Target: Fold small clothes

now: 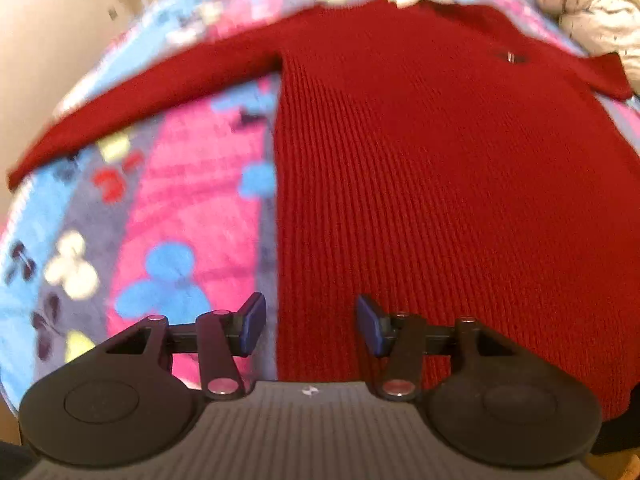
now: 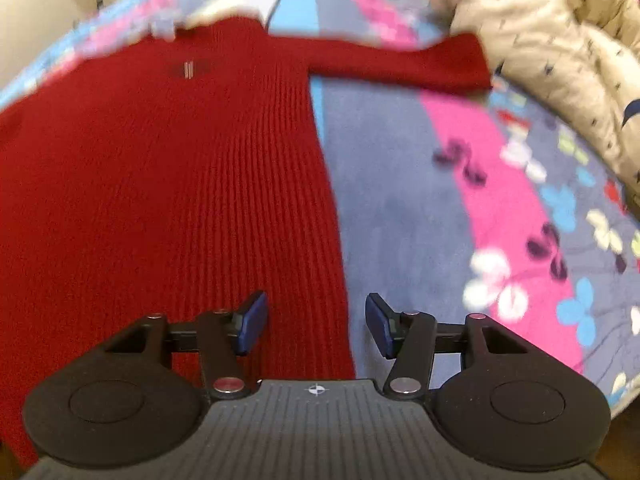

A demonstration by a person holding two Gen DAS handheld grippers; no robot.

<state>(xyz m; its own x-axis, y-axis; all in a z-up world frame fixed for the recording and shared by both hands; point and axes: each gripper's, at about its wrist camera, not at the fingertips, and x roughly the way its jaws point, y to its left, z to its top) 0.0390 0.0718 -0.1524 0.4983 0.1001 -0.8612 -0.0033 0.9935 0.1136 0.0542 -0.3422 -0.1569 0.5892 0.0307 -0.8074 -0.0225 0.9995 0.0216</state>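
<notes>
Left wrist view: red sweater (image 1: 420,168) lies flat and spread on the patterned blanket (image 1: 160,220), its left side edge running straight ahead between my left claw (image 1: 310,324) fingers. Right claw (image 2: 316,326) straddles the opposite side edge the same way. Folding looks not yet started; I'd say the next move is dropping both claws onto the hem corners and pinching. Both claws are spread wide, empty, touching nothing. Beige jacket (image 2: 560,52) lies far right ahead.
</notes>
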